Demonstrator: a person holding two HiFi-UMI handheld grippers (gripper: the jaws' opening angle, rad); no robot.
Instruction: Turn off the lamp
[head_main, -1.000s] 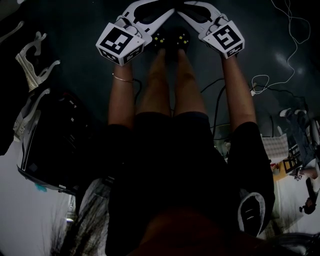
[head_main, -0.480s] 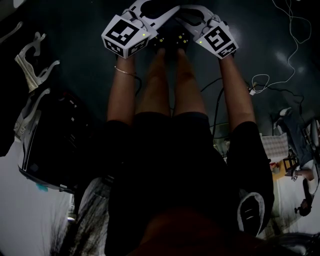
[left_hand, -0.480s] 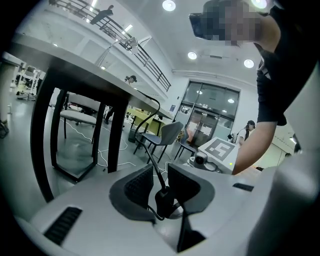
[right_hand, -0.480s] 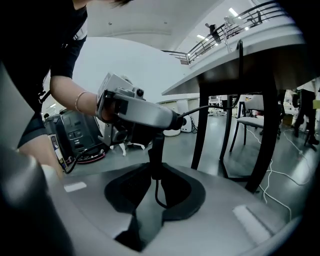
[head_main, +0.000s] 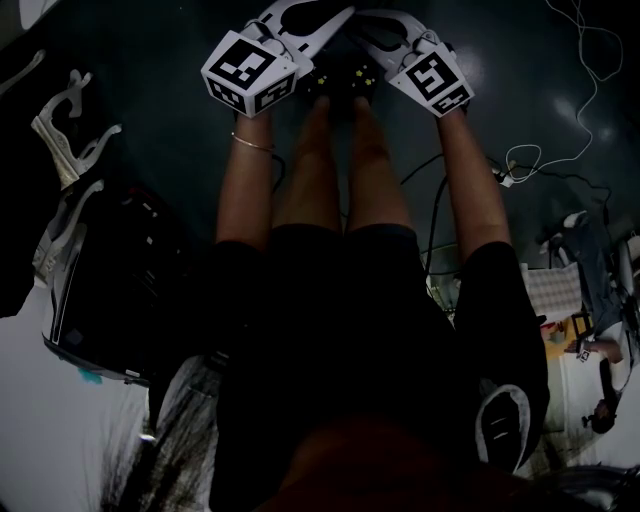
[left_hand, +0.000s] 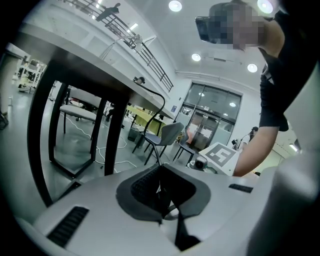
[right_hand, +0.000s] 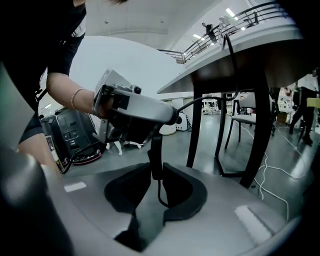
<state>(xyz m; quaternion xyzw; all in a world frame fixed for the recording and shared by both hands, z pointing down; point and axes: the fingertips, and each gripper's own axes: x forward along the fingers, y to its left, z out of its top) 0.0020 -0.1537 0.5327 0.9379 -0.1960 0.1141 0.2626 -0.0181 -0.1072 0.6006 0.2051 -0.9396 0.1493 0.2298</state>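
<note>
A black cord runs down from the tabletop to a black inline switch, with more cord looping below it. My left gripper is shut on the cord just above the switch; in the left gripper view the thin cord sits pinched between its pads. My right gripper flanks the switch with both pads touching it, and its jaws have just been opening slightly. In the head view the left gripper and right gripper meet tip to tip above the person's shoes. No lamp head shows.
Black table legs stand close by, with chairs beyond. A black case and white parts lie on the floor at the left. Loose white cables trail at the right.
Both grippers have drawn a little closer together over the shoes. In the last half second they have barely shifted.
</note>
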